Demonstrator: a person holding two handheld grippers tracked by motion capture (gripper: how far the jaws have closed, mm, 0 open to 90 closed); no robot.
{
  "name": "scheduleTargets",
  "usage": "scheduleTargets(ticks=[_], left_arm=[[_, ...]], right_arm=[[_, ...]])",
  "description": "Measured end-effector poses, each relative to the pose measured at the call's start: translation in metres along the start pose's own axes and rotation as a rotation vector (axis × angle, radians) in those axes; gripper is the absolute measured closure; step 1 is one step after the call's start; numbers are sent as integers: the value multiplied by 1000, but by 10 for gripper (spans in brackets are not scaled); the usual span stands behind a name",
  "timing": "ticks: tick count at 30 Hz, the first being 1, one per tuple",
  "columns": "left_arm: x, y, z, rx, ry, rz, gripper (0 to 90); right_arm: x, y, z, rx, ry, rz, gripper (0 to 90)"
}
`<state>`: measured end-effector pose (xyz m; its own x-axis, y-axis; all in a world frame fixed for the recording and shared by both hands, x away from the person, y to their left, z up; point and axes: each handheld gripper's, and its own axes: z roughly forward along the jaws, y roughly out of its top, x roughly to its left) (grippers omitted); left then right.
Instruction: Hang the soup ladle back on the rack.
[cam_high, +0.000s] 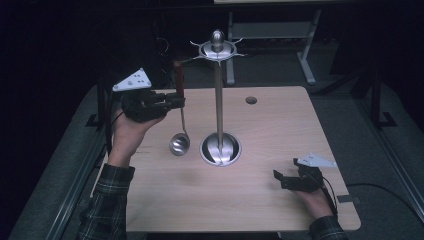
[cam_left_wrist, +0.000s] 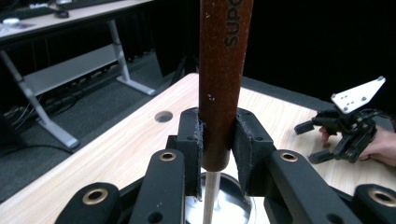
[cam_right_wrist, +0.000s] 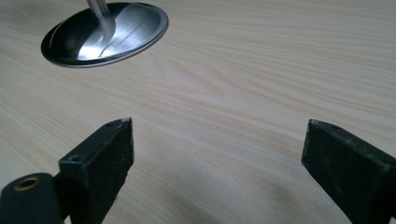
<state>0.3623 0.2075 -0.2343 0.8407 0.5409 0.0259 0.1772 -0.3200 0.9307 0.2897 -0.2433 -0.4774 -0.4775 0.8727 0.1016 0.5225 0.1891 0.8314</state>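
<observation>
Right gripper rests open on the table; left gripper, clamping the upright ladle by its handle, is nearer the stand.

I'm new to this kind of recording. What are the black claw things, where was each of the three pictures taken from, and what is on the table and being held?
No robot here: a person holds a hand-operated two-jaw gripper in each hand. The high view looks down on the wooden table from the person's side. The other two pictures come from cameras riding on the grippers, each looking along its own black jaws.

The left gripper is shut on the brown wooden handle of a ladle, which hangs upright with its metal bowl low over the table; whether it touches I cannot tell.

The right gripper is open and holds nothing, low near the table's right side.

In the middle stands a metal rack: a round base, a tall pole and a ring of hooks at the top.
</observation>
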Motion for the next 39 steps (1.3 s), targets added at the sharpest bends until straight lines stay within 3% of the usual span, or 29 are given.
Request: scheduleTargets(ticks=[14, 39], left_arm=[[-2, 25, 11, -14, -26, 15, 736], [4, 27, 40, 10, -78, -7, 731]], right_arm=[[-1, 0, -1, -2, -2, 3, 89], [-3, -1, -2, -9, 3, 9, 89]])
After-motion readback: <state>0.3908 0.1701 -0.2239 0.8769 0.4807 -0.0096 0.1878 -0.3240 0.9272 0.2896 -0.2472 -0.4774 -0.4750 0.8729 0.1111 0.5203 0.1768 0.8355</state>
